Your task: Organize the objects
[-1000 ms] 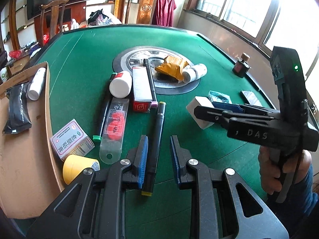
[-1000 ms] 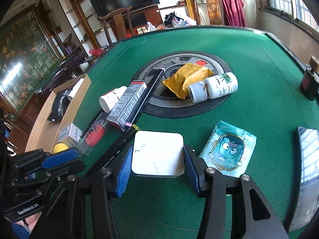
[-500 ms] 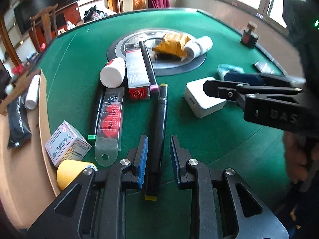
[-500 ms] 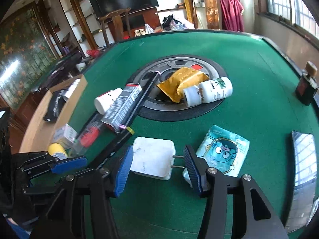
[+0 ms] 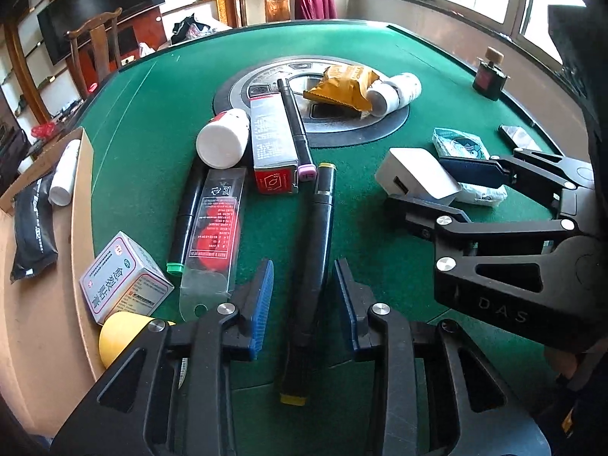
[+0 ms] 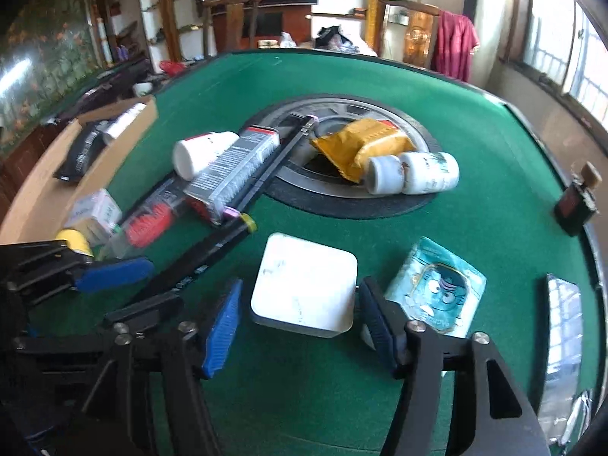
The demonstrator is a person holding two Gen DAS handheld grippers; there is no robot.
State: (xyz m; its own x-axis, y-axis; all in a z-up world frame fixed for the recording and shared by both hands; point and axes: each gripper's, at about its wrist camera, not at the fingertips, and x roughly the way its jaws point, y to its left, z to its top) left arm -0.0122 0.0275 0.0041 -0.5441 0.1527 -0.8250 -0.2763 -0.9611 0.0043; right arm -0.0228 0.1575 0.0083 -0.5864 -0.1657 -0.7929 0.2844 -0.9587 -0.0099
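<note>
A long black marker (image 5: 319,235) with yellow ends lies on the green felt table (image 5: 144,114), running between my left gripper's blue pads. The left gripper (image 5: 304,266) has its jaws opening, with a gap on each side of the marker. To the right, a white square charger (image 6: 304,285) rests flat on the felt between the pads of my right gripper (image 6: 300,292), which is open and not pressing on it. From the left wrist view the right gripper (image 5: 418,182) straddles the charger (image 5: 414,174), held by a hand at the right edge.
A cardboard box (image 5: 38,285) at the left holds a black pouch and a white tube. A medicine box (image 5: 121,277), clear red pack (image 5: 214,228), white bottle (image 5: 224,140) and red-grey carton (image 5: 271,144) crowd the marker's left. A teal packet (image 6: 437,288) lies right of the charger.
My left jaws have spread apart from the black marker, which stays on the felt. The right gripper has rolled and shifted slightly around the charger.
</note>
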